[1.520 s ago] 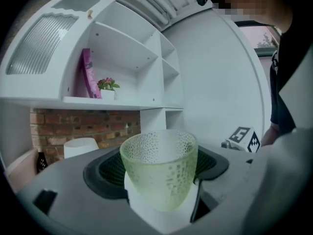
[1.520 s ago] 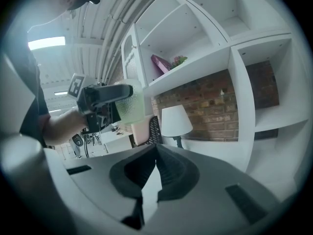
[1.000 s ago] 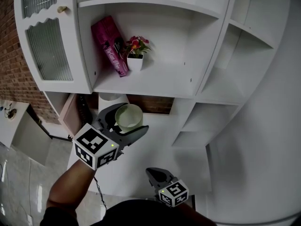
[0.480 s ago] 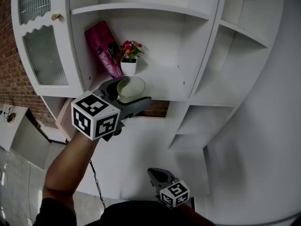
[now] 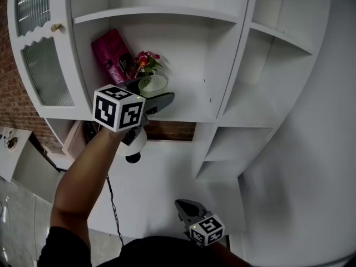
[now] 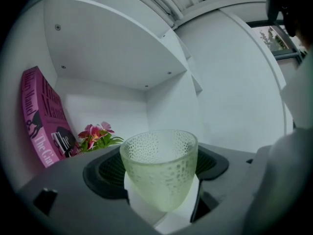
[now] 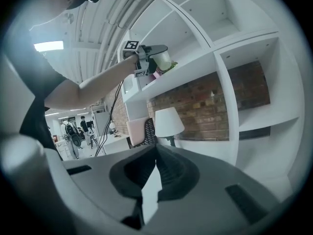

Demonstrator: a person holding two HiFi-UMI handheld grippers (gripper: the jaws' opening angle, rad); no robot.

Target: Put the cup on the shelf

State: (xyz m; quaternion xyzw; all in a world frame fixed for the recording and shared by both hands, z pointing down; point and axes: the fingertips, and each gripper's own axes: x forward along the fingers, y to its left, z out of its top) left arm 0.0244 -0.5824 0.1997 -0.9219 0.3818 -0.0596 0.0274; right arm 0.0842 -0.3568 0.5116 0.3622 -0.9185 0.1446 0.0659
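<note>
The left gripper (image 5: 151, 92), held up on a raised bare forearm (image 5: 83, 171), has its two dark jaws closed against the sides of a pale green cup (image 6: 159, 168) with a dimpled, frosted surface. The cup stands upright between the jaws, open mouth up. It is at the front edge of a white shelf (image 5: 186, 109), toward that shelf's left end; whether its base touches the board cannot be told. The gripper's marker cube (image 5: 118, 108) sits just in front of the shelf edge.

Behind the cup, near the shelf's back left corner, a small pot of pink and red flowers (image 5: 144, 63) stands just beside a pink book (image 5: 110, 54) that leans tilted against the left wall. Left of this shelf is a cabinet door with ribbed glass (image 5: 47, 71). Below the shelf, a lamp with a white shade (image 7: 167, 121) stands in front of a brick wall (image 7: 234, 97).

The right gripper (image 5: 186, 207) is held low, near the person's body and well apart from the shelf, its jaws pressed together
</note>
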